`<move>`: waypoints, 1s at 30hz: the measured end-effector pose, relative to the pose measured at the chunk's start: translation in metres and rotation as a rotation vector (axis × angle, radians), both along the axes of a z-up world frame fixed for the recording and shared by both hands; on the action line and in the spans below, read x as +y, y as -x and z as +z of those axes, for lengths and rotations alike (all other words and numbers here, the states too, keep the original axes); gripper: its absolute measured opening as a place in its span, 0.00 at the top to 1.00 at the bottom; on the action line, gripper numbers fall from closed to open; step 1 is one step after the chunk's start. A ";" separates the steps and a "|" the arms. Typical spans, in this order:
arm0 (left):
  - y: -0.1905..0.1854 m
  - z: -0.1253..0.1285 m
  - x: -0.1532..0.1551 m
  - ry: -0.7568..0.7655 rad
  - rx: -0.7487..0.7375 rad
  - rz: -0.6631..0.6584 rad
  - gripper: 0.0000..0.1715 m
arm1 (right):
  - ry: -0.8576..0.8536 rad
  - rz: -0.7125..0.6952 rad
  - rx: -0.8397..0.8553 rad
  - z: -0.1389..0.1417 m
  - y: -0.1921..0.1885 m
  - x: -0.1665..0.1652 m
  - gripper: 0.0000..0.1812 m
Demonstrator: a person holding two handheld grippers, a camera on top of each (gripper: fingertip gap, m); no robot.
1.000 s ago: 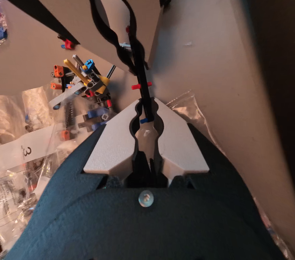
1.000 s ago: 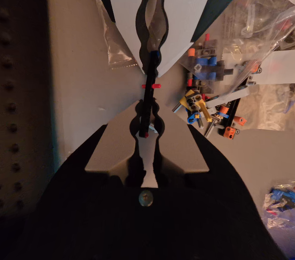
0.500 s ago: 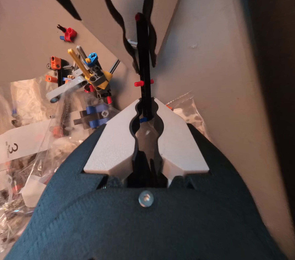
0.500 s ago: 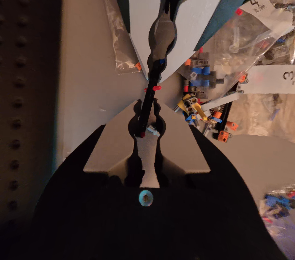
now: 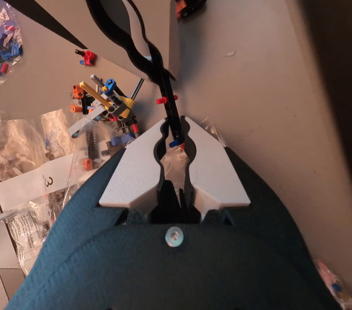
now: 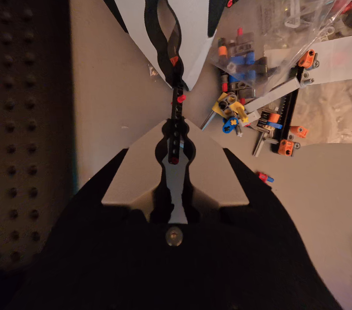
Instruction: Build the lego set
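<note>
A long black lego beam [image 5: 168,108] with a red pin [image 5: 161,100] through its middle is held between both grippers above the table. My left gripper [image 5: 174,118] is shut on the end with a blue pin [image 5: 173,142]. My right gripper [image 6: 176,120] is shut on the other end, which carries a red pin [image 6: 174,160]. The beam [image 6: 176,110] shows its holes in the right wrist view. Each gripper faces the other: the right one [image 5: 162,76] shows at the top of the left wrist view, and the left one [image 6: 180,88] at the top of the right wrist view.
A part-built assembly [image 5: 106,104] of yellow, grey, blue and orange pieces lies on the grey table [image 5: 238,91], and also shows in the right wrist view [image 6: 232,110]. Clear bags [image 5: 28,148] of parts lie beside it. A loose red connector [image 5: 88,56] and a small dark box [image 5: 188,1] lie farther off. Only a small space, under 4 cm, lies between the two pairs of fingers.
Both grippers keep hold of the beam. The beam has tilted in the left wrist view, and it has turned so that its holes face the right wrist camera.
</note>
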State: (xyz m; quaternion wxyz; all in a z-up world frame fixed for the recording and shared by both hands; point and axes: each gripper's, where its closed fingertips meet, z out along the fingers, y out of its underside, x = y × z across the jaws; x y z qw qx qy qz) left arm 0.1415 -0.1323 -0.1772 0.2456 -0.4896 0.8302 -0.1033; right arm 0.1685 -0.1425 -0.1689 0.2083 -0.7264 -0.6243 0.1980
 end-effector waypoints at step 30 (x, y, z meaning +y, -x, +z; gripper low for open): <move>-0.004 -0.001 -0.015 0.178 0.007 0.042 0.95 | 0.007 0.069 -0.024 -0.005 -0.003 -0.013 0.97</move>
